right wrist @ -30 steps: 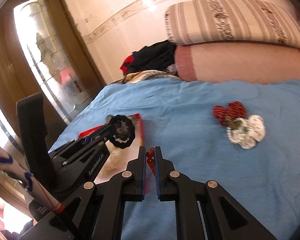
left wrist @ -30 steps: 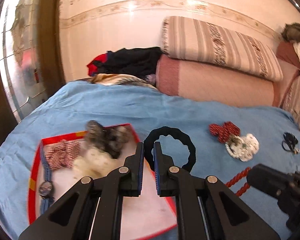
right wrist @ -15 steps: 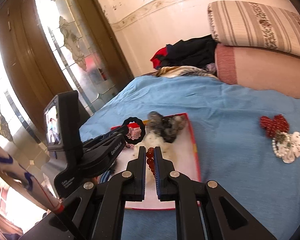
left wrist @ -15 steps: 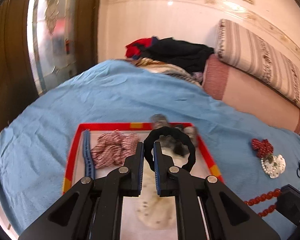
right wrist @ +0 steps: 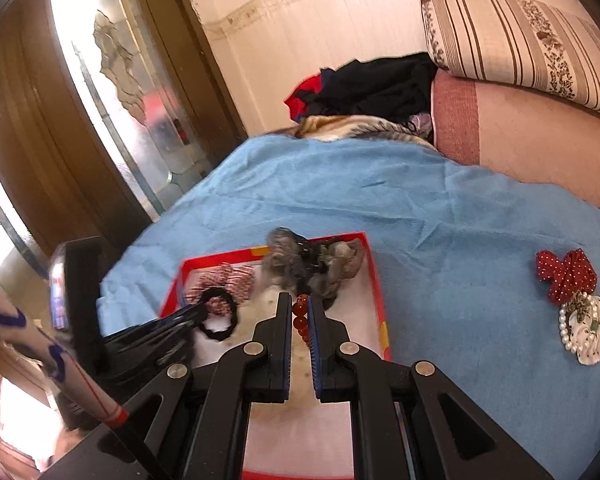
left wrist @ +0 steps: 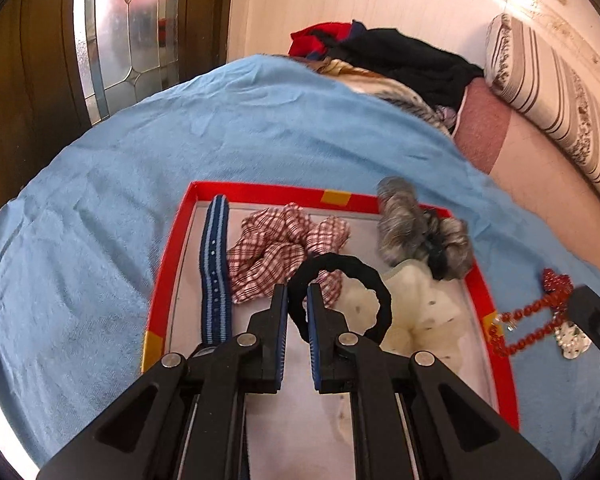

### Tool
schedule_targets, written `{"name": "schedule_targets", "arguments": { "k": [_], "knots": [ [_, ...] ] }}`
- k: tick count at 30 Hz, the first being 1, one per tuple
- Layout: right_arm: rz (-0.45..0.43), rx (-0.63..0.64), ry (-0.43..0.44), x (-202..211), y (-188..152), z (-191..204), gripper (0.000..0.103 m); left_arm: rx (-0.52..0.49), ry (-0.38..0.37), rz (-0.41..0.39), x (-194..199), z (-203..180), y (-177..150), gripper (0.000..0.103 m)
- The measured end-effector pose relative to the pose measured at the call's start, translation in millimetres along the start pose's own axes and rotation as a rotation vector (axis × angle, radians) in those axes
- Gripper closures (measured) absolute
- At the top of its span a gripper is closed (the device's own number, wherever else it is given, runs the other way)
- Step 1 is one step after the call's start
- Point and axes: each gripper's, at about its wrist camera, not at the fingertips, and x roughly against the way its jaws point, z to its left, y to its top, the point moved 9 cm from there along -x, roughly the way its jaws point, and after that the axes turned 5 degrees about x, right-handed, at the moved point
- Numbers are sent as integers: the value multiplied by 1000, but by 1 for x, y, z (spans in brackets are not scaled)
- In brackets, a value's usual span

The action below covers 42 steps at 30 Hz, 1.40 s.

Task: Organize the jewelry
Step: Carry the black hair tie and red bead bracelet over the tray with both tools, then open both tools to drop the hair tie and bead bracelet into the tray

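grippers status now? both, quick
Left gripper: shut on the black hair tie, over the red tray.
Right gripper: shut on the red bead string.

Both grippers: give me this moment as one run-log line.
left gripper: shut on black hair tie, over red tray | right gripper: shut on red bead string | still out: red bow

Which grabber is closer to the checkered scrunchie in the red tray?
Left. The left gripper hangs right at the checkered scrunchie with its black hair tie. The right gripper, holding red beads, sits further over by the furry scrunchie.
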Motion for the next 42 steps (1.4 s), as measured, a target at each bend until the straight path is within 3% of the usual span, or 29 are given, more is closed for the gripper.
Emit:
{"name": "schedule_targets", "arguments": {
  "k": [10, 27, 28, 30, 32, 42],
  "knots": [
    [79, -25, -33, -44, -3, -21, 95, -7, 23, 58, -14, 8, -8, 94],
    [166, -53, -36, -69, -27, -33, 94, -11, 50, 108, -27, 8, -16, 93],
    [168, -52, -38, -70, -28, -33, 94, -12, 53, 108, -27, 8, -16, 92],
    [176, -46, -36, -72, -30, -33, 94, -7, 52, 104, -27, 8, -15, 77],
    [184, -58, -31, -74, -32, -34, 94, -13, 63, 91, -24, 8, -14, 68],
    [210, -58, -4, -75, -41, -29, 94, -13, 65, 63, -18, 6, -10, 62]
  ]
}}
